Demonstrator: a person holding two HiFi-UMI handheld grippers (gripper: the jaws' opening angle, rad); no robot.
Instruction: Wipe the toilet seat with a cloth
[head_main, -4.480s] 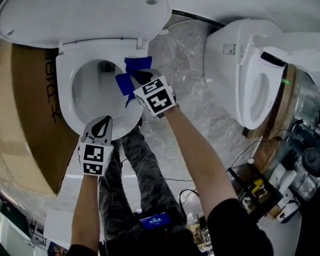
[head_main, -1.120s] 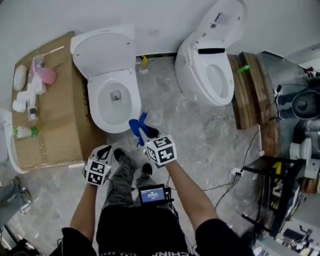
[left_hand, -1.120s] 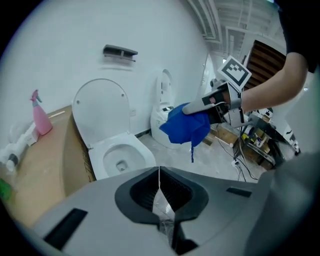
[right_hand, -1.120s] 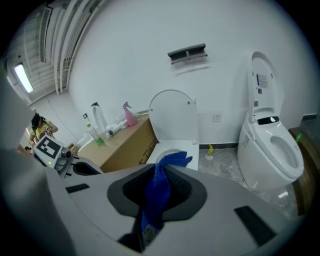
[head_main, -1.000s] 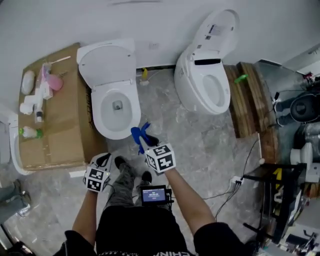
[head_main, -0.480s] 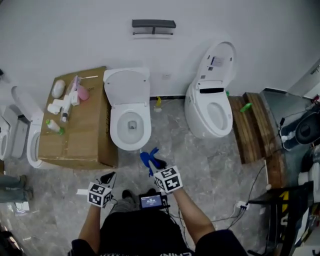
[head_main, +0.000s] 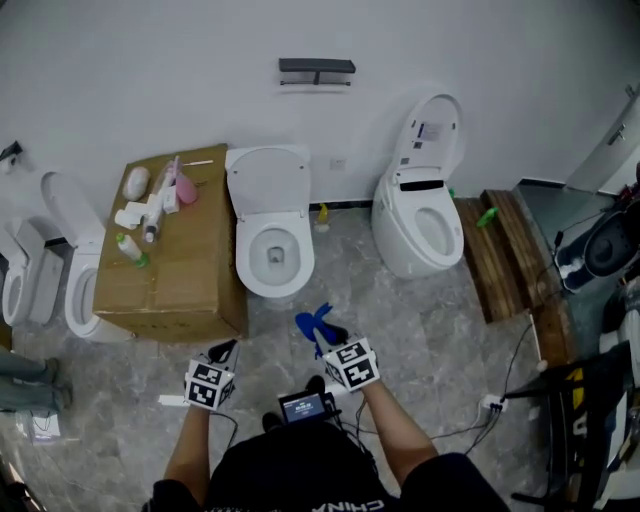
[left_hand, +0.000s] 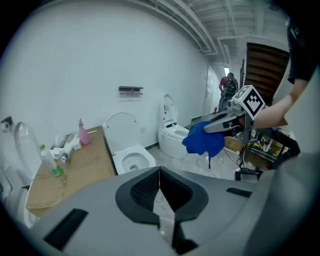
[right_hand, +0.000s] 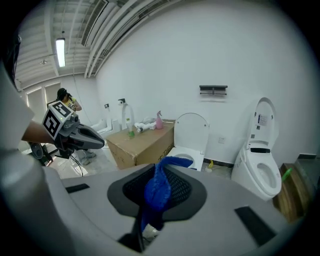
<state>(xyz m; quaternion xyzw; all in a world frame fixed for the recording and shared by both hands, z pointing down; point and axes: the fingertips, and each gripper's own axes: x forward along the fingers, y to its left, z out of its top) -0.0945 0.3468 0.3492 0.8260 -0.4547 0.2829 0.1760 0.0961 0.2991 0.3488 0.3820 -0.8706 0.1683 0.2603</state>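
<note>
The cloth (head_main: 314, 324) is clamped in the right hand-held gripper (head_main: 325, 338); the left hand-held gripper (head_main: 224, 352) is shut, empty. Both are held well apart from the toilet seat (head_main: 249, 262) (wiping likely done).

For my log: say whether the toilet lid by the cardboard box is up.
Up: the lid stands raised behind the open bowl.

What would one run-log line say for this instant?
left claw: shut, empty | right claw: shut on blue cloth | toilet: lid up, away from claws

Left claw (head_main: 226, 349) jaws together, empty; right claw (head_main: 323, 337) clamped on cloth (head_main: 312, 321); both forearms forward.
</note>
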